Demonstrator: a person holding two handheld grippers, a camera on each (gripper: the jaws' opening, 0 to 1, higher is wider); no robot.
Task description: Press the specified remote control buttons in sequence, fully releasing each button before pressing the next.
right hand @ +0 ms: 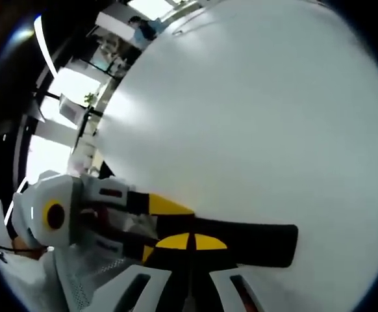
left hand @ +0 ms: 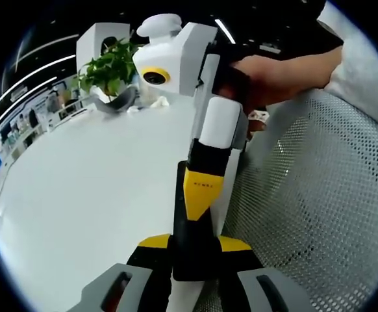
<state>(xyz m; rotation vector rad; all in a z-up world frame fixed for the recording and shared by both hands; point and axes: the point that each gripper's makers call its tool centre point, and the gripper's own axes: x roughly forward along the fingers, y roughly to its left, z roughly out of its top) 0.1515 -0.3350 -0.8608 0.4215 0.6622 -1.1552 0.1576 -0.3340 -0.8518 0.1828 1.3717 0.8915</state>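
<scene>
left gripper view shows the black remote [left hand: 192, 260] standing up between our left gripper [left hand: 194, 243], its yellow-padded jaws clenched on the remote's two sides. the right gripper [left hand: 202, 188] comes down from the top, held by a hand [left hand: 273, 71]. its jaws are drawn together into one yellow wedge with nothing between them, and the tip lies on or just above the remote's face; we cannot tell which. no buttons are readable at this angle. the white table [left hand: 78, 188] lies under the grippers, with a mesh chair [left hand: 319, 195] beside it and a potted plant [left hand: 111, 68] well apart at the far end. in the right gripper view the remote runs as a dark bar out past the closed jaws, over the table.

we judge this to be a press, or the moment just around one. the main risks:

- the wedge tip is broad against a face we cannot read, so it could land on a neighbouring key or on two at once.
- pushing along the remote's length could slide it through the left pads or tilt it, spoiling the aim.
- lifting too little would leave the key half down, so the next press would not count as separate.
- the right gripper already covers much of the remote, so leaning in further would hide it.
</scene>
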